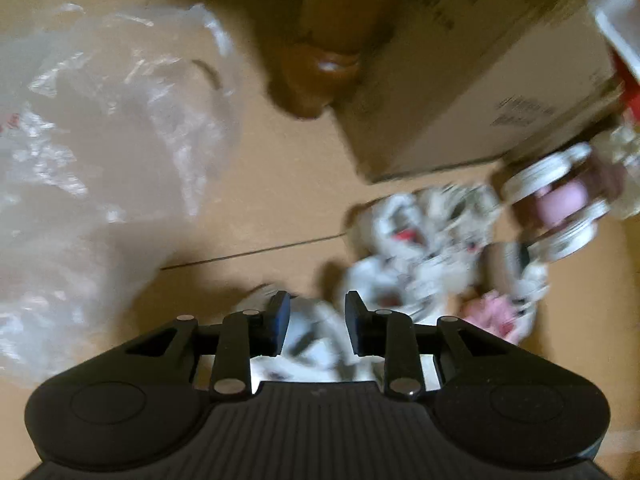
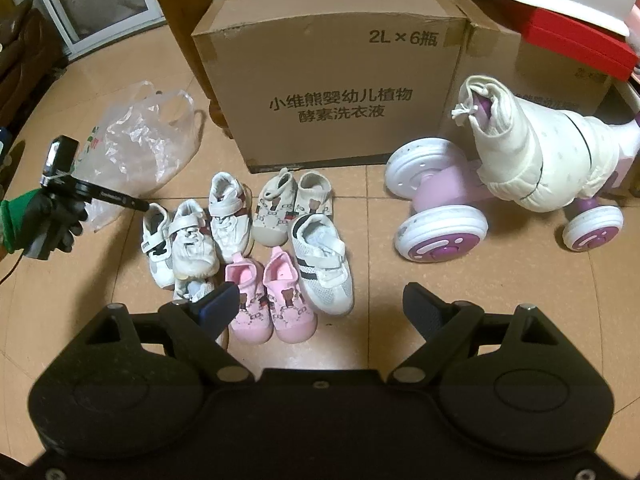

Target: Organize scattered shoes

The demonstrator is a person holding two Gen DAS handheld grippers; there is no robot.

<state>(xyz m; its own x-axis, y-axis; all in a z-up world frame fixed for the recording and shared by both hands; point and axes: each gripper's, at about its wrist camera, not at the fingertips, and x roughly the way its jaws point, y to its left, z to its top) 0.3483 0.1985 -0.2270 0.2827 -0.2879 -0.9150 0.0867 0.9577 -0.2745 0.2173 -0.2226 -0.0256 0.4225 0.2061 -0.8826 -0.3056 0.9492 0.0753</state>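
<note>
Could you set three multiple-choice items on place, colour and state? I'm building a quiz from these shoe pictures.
1. Where is the plastic bag? A) left of the box B) on the box C) right of the toy
2. What colour is the pair nearest the right tool? A) black B) pink C) green
3. How does the right tool stand? A) shut on a shoe B) open, empty C) shut, empty

A: the bag lies on the floor left of the box.
B: the pink pair sits just ahead.
B: nothing sits between its spread fingers.
</note>
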